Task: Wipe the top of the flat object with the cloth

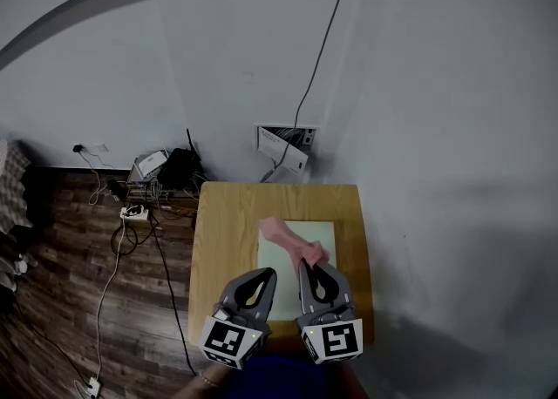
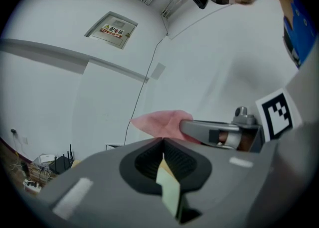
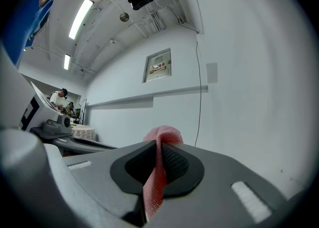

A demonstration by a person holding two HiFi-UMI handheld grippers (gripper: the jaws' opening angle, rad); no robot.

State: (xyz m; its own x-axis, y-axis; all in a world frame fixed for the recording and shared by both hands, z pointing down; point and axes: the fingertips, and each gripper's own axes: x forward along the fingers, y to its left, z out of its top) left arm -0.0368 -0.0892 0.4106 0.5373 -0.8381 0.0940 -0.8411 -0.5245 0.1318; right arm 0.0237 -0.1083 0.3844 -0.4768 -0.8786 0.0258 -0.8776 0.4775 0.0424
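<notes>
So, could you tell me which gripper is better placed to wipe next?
Right. The right gripper is shut on the pink cloth over the flat object; the left gripper pinches that object's edge.

under me stands a small wooden table (image 1: 218,232) pushed into a corner of white walls, and to its left the dark plank floor (image 1: 61,301) carries a tangle of cables with a white power strip (image 1: 132,211), a black router (image 1: 181,165) and a white box (image 1: 150,163) (all huddled against the skirting). behind the table i see an open wall panel (image 1: 283,146) with a thin black cable (image 1: 323,40) running up the wall from it, and higher up a labelled box (image 2: 113,29) is set into the wall. at the left of the right gripper view, under ceiling strip lights (image 3: 80,18), a person (image 3: 59,96) stands far off.
</notes>
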